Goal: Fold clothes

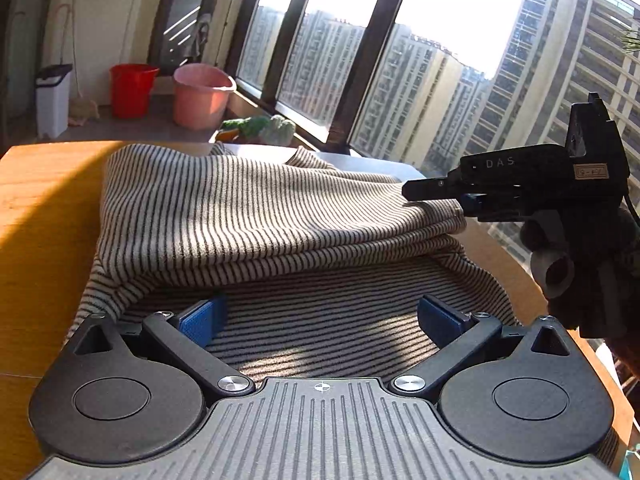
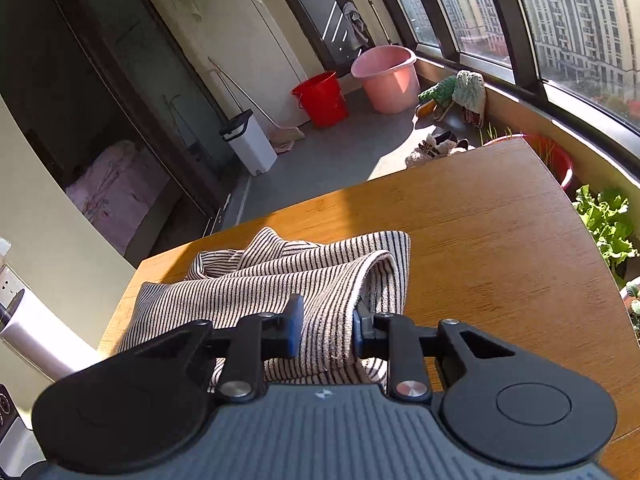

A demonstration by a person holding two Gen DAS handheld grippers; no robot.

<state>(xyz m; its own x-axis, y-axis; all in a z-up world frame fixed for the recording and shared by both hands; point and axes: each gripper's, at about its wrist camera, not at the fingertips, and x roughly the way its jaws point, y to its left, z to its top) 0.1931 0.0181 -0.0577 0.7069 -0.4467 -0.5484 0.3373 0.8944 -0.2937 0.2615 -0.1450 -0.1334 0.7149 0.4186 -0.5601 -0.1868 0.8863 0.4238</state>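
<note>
A cream garment with thin black stripes lies partly folded on a wooden table. My left gripper is open just above the garment's near, flat layer, holding nothing. My right gripper comes in from the right and is shut on the folded edge, lifting that layer. In the right wrist view the right gripper has a thick fold of the striped garment pinched between its blue pads.
The table's bare wood extends right of the garment. On the balcony floor stand a pink tub, a red bucket and a white bin. Potted plants sit by the window.
</note>
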